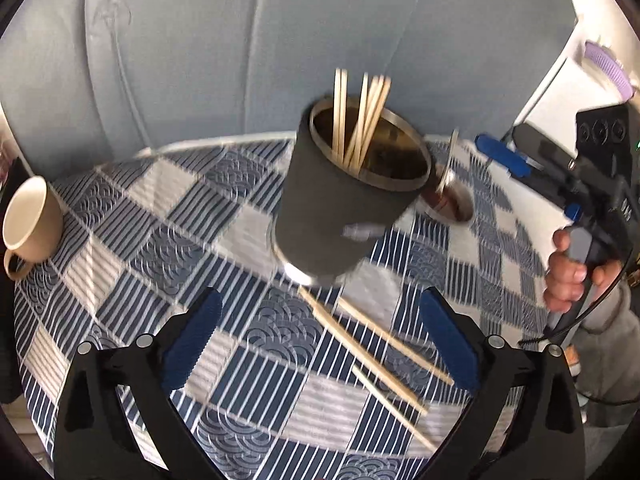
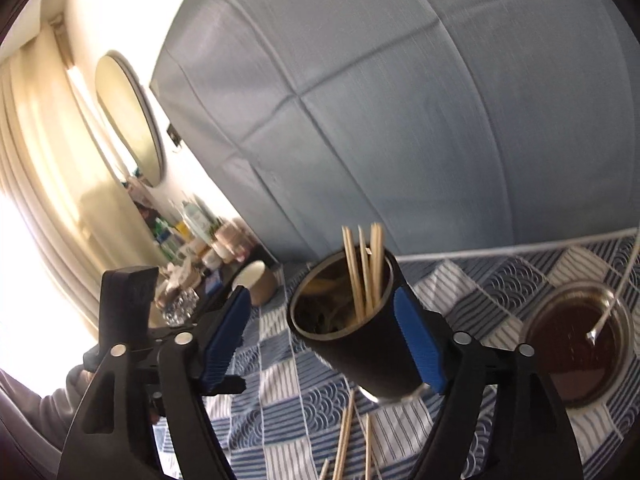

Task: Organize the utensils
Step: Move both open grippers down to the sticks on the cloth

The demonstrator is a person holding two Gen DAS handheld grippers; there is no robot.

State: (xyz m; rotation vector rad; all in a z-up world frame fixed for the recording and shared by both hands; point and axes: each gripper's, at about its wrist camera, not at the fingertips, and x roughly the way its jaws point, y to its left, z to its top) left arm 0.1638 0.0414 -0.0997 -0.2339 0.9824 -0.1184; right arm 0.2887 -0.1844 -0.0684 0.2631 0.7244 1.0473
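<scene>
Chopsticks point(image 1: 360, 120) are split into two lots: about six pale wooden sticks stand bunched in the dark holder point(image 1: 344, 200), and three more loose chopsticks point(image 1: 380, 360) lie slanted on the counter point(image 1: 120, 240), just in front of the holder's base. The holder is a round cup, matte dark outside with a bright metal lining and rim, and it looks tilted in both views.

You have your left tool point(image 1: 320, 344) spread wide, nothing between its blue ribbed pads; the loose sticks lie under its span, nearer the right finger. Your right tool point(image 2: 332, 344) is also parted around the holder: its right pad point(image 2: 420, 344) sits against or just beside the holder's wall, I cannot tell which, and the left pad stands clear of it. Your right hand point(image 1: 572, 276) grips that tool's handle at the counter's right side.

One beige mug point(image 1: 30, 220) rests at the far left edge, smooth and glazed. One glass bowl point(image 2: 576, 340) of dark liquid, with a single metal spoon point(image 2: 612, 300) leaning in it, sits just behind and right of the holder. The counter wears a quilted blue-and-white checked cloth with stripes and wave patterns. Its broad middle left lies bare; a grey-blue creased sheet point(image 1: 240, 40) closes off the back edge.
</scene>
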